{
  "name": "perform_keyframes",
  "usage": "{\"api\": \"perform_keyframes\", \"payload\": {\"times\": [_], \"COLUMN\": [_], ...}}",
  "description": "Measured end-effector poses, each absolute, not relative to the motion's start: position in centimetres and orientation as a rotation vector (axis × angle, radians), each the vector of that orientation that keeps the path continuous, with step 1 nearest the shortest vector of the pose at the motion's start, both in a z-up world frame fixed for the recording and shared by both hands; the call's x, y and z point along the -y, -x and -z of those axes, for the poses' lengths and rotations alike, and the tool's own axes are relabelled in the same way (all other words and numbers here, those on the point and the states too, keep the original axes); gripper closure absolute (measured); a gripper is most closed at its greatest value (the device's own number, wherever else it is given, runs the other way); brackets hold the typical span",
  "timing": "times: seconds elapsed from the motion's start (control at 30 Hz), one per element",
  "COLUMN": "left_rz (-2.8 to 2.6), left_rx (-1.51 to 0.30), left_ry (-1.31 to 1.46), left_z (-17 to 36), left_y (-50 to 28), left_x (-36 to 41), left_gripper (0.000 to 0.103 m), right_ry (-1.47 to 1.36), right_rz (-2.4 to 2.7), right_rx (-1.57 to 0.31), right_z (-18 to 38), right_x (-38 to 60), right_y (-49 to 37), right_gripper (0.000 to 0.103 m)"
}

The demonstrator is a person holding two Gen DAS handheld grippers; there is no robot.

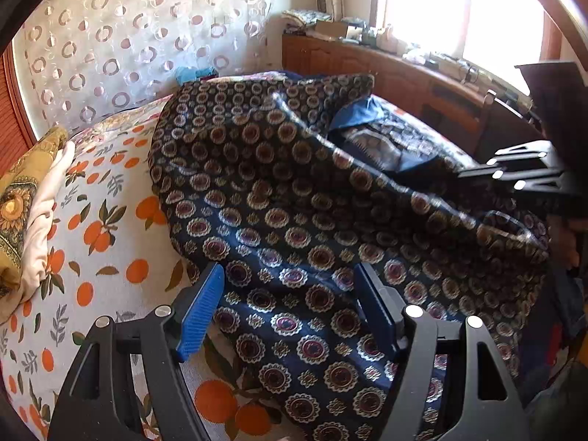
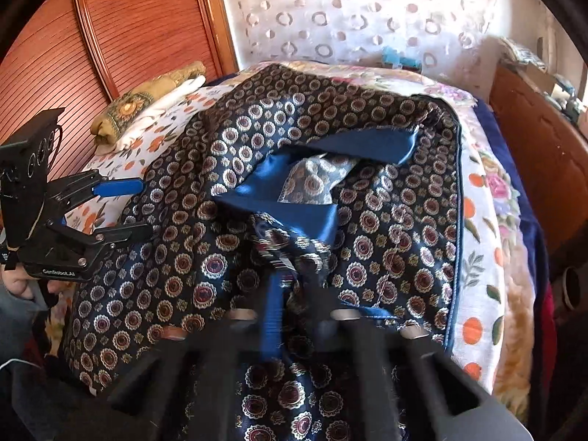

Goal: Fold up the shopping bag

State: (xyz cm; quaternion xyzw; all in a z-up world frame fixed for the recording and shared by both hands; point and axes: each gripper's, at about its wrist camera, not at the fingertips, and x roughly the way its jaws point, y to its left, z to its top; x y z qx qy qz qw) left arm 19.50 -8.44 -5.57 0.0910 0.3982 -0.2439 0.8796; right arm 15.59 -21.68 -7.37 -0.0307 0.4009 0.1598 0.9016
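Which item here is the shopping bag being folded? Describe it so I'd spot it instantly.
Start at the bed's orange-print sheet. The shopping bag is the big crumpled navy cloth on it, patterned with gold-ringed medallions. Unlike the yellow bundle beside it, it shows plain blue lining.

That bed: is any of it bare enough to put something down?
Yes: the orange-print sheet between the shopping bag and the folded yellow cloth, plus a strip along the bag's piped edge. The middle is all bag.
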Motion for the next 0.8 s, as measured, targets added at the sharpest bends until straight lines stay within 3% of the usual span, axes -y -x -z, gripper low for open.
{"api": "perform_keyframes", "payload": {"times": [0.2, 0.53, 0.73, 0.8], "left_rz": [0.490, 0.482, 0.481, 0.478], "left_rx": [-0.852, -0.848, -0.839, -0.818], "left_ry": [-0.184, -0.181, -0.177, -0.161], "left_z": [6.4, 6.6, 6.0, 5.1], "left_y": [-19.6, -19.4, -19.2, -19.4], "left_x": [7.8, 7.2, 7.0, 6.9], "left_gripper": [0.029, 0.029, 0.029, 0.029], "right_ry": [-0.099, -0.173, -0.153, -0.154], "right_rz": [-0.156, -0.040, -0.041, -0.072], "right_rx": [-0.662, -0.789, -0.693, -0.659], "right_z": [5.2, 8.2, 5.1, 3.5], "right_x": [26.6, 29.9, 30.0, 30.4], "right_y": [-11.3, -11.1, -11.7, -12.4], "right_gripper": [0.102, 0.100, 0.083, 0.064]}}
